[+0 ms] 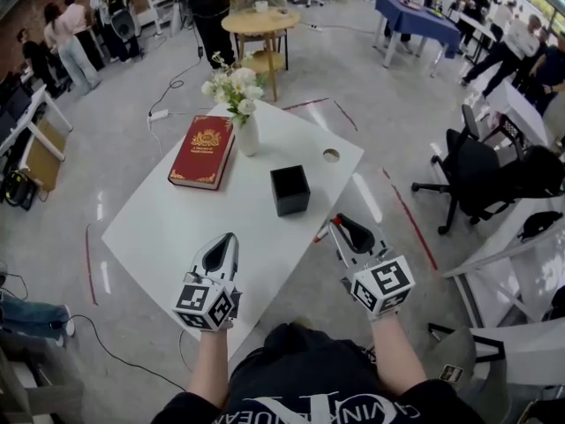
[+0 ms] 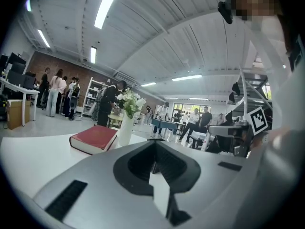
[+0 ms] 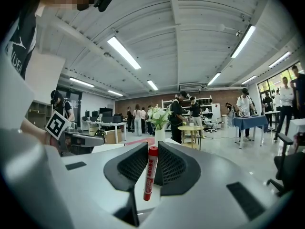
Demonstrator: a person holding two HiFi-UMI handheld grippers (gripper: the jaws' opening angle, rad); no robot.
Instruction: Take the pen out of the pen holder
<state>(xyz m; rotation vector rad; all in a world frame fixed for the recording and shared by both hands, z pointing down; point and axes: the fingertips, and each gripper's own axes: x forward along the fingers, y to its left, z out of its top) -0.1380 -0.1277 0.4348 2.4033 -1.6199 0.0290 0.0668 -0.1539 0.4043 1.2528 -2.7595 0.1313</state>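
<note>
A black square pen holder (image 1: 290, 190) stands near the middle of the white table (image 1: 168, 228). My right gripper (image 1: 341, 225) is over the table's near right edge, in front and to the right of the holder, shut on a red pen (image 3: 149, 173). The pen stands nearly upright between the jaws, its red cap level with the jaw tips, and shows as a red sliver (image 1: 323, 233) in the head view. My left gripper (image 1: 229, 241) hovers over the table's near edge, in front and to the left of the holder. Its jaws meet at the tip with nothing between them.
A red book (image 1: 202, 151) lies at the far left of the table beside a white vase (image 1: 248, 135) of flowers. A cable hole (image 1: 331, 155) sits near the far right corner. A black office chair (image 1: 477, 175) stands to the right, and a round wooden table (image 1: 260, 25) and people stand beyond.
</note>
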